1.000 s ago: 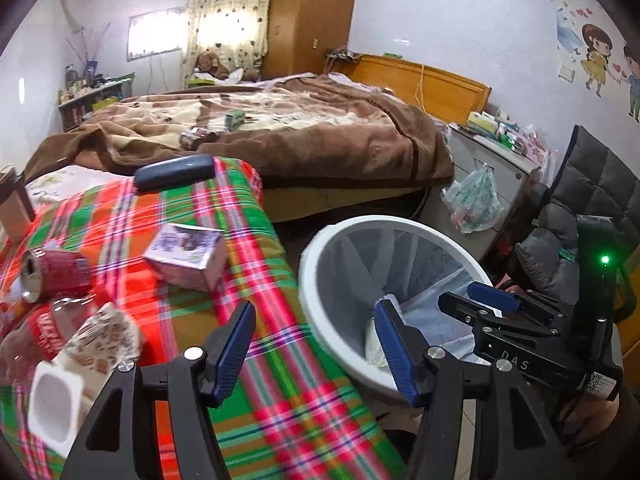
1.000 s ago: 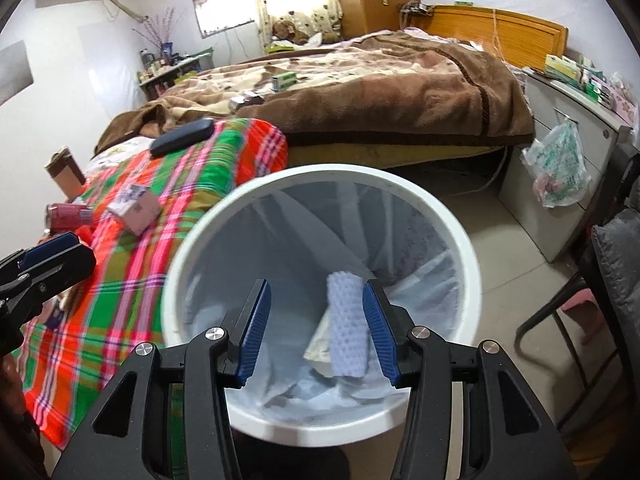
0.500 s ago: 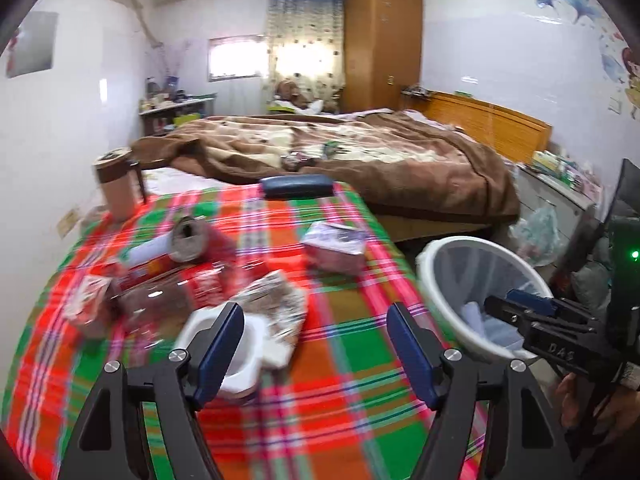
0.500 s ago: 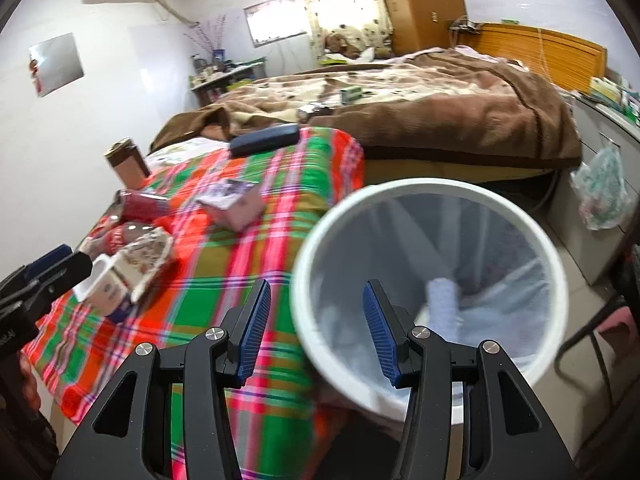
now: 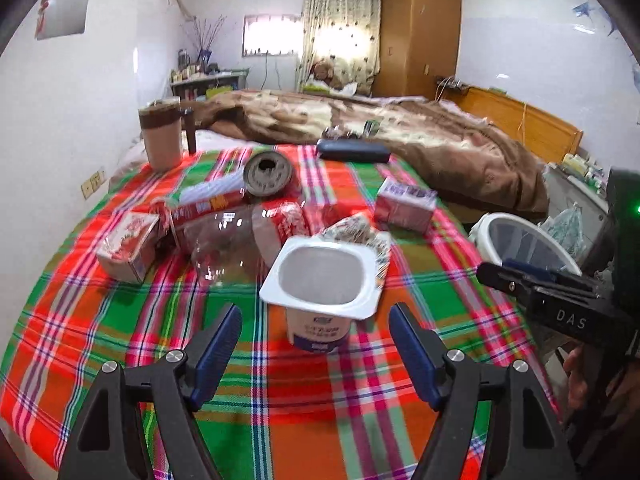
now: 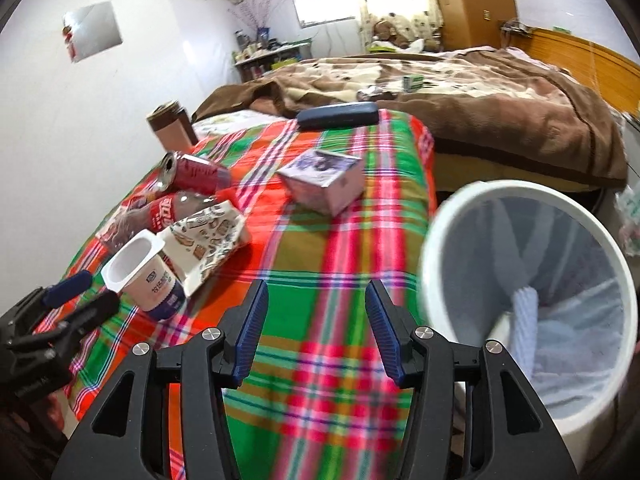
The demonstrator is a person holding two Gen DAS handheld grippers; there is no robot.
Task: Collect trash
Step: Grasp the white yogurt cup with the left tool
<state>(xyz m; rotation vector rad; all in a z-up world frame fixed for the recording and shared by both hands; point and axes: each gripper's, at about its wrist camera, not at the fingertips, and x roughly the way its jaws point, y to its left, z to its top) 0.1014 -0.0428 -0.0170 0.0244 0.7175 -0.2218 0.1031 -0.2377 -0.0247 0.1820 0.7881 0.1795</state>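
Both grippers have swung away from the bin toward the plaid table since a second ago, and the left gripper [image 5: 316, 340] now faces a white yogurt cup [image 5: 323, 280] standing upright just ahead of its spread, empty jaws. Going left to right across the table [image 5: 120, 320] in the left view: a red carton [image 5: 128, 246] lies at the left, a clear crushed bottle [image 5: 224, 240] beside it, a can [image 5: 266, 176] lying on its side behind, then the cup with a patterned wrapper [image 5: 360, 230] touching its far side, and a pink-purple carton [image 5: 404, 204] further right. Off the table's right edge stands the white bin [image 5: 486, 236]. In the right view, the right gripper [image 6: 316, 326] hangs over the table's near edge with its jaws parted and nothing between them; the cup [image 6: 144, 276] sits to its left, the bin [image 6: 440, 240] close on its right, with a pale blue rag [image 6: 524, 320] inside.
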